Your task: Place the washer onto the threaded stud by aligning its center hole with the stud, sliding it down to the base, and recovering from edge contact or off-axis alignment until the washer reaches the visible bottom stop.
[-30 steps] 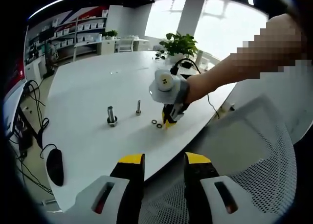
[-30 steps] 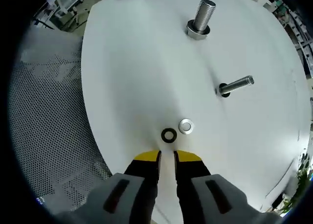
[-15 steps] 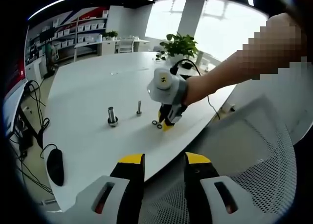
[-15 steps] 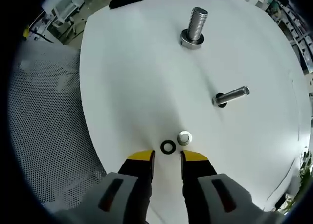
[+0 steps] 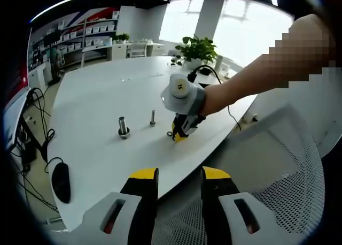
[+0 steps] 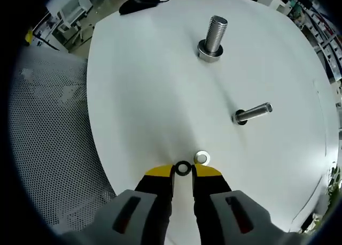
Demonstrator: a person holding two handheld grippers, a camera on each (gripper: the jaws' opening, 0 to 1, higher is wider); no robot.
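In the right gripper view, the black washer (image 6: 183,168) sits low centre between the right gripper (image 6: 183,171) tips, jaws closed onto it, part hidden. A silver washer (image 6: 201,158) lies beside. The left gripper (image 5: 178,175) is parted, empty.

Washers (image 5: 173,136) behind right gripper (image 5: 179,137)

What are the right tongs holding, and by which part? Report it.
The right tongs have the black washer between their yellow tips, pinched across its outer rim while it lies on the white table. The left tongs hold nothing.
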